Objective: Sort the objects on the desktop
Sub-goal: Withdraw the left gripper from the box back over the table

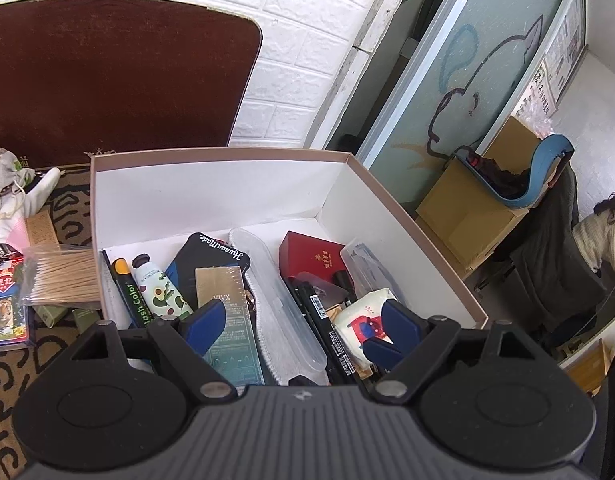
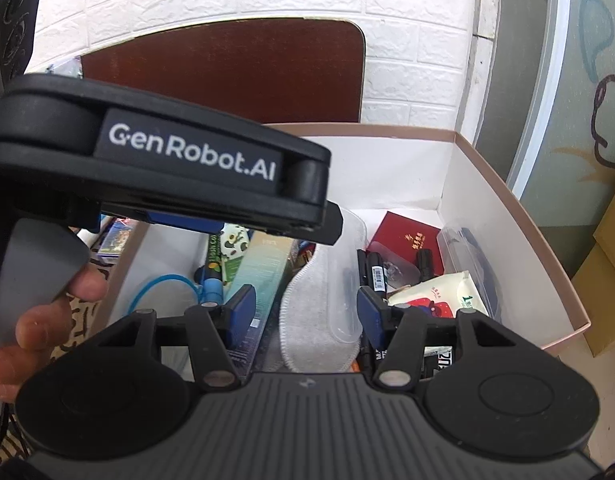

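Observation:
A white cardboard box (image 1: 211, 196) holds several sorted items: a hand cream tube (image 1: 159, 290), a green-gold carton (image 1: 227, 320), a clear plastic case (image 1: 275, 292), black markers (image 1: 327, 328), a red box (image 1: 307, 252) and a tissue pack (image 1: 363, 320). My left gripper (image 1: 301, 322) hangs open and empty above the box's near end. My right gripper (image 2: 305, 308) is open and empty over the same box (image 2: 519, 216), above the clear case (image 2: 343, 280). The left gripper's body (image 2: 167, 160) fills the upper left of the right wrist view.
Left of the box, on a patterned mat (image 1: 11, 380), lie a bag of cotton swabs (image 1: 59, 276), a card pack (image 1: 3, 312) and a white cloth toy (image 1: 11, 200). A brown board (image 1: 107, 76) leans on the brick wall. Cardboard cartons (image 1: 475, 208) stand at right.

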